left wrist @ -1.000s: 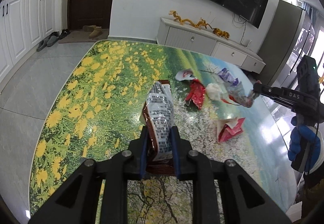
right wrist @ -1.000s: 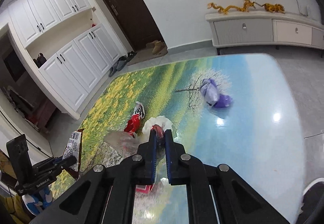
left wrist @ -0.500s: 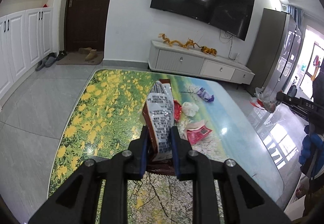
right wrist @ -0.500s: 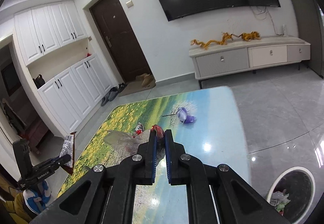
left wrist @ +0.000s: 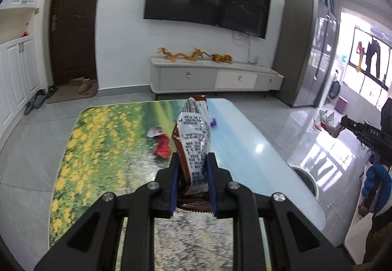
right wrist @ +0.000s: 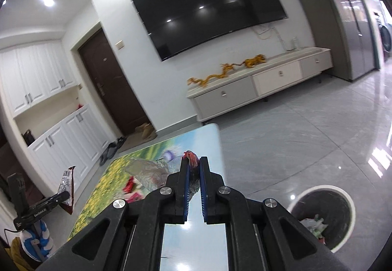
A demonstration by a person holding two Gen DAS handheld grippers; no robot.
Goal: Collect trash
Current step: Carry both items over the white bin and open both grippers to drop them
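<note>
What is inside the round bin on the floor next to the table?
The bin has a white rim and dark inside. A few crumpled pale and greenish scraps lie in it. The right gripper's frame covers its near-left part, and the bottom is too dark to read.

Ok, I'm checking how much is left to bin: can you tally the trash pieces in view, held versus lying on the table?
Held: 2, snack bag in the left gripper, clear plastic wrapper in the right gripper.
On the table: 4, red wrapper, white-and-red wrapper, purple wrapper, pink packet.
Total: 6 in view; others may hide behind the held pieces.
</note>
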